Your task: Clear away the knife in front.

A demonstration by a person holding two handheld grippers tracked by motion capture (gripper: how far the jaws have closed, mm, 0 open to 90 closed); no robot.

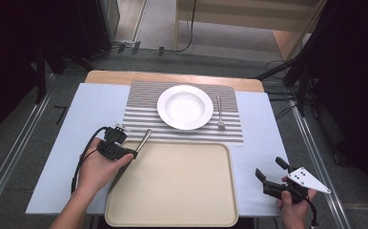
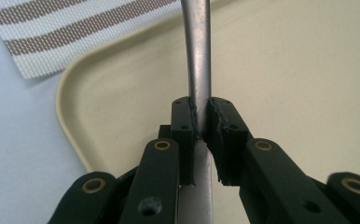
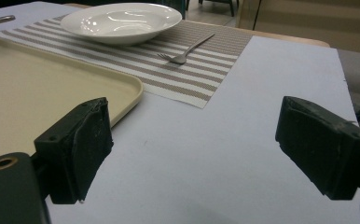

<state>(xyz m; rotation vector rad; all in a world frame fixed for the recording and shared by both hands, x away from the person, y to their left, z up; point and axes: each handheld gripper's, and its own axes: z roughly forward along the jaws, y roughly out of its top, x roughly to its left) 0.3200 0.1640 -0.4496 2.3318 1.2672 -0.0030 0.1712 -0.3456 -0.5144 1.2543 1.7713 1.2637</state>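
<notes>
My left gripper (image 2: pixel 201 123) pinches a slim silver metal utensil handle (image 2: pixel 197 56), its working end hidden; my right gripper (image 3: pixel 192 149) stands spread; no writing readable.

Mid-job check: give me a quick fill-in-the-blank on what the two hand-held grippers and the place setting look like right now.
1. The left hand-held gripper is shut on the handle of a metal ____.
2. The fork lies on the striped placemat, to the ____ of the white plate in the high view.
3. The right hand-held gripper has its jaws ____, with nothing between them.
4. The beige tray has ____ lying in it.

Missing words: utensil; right; open; nothing
</notes>
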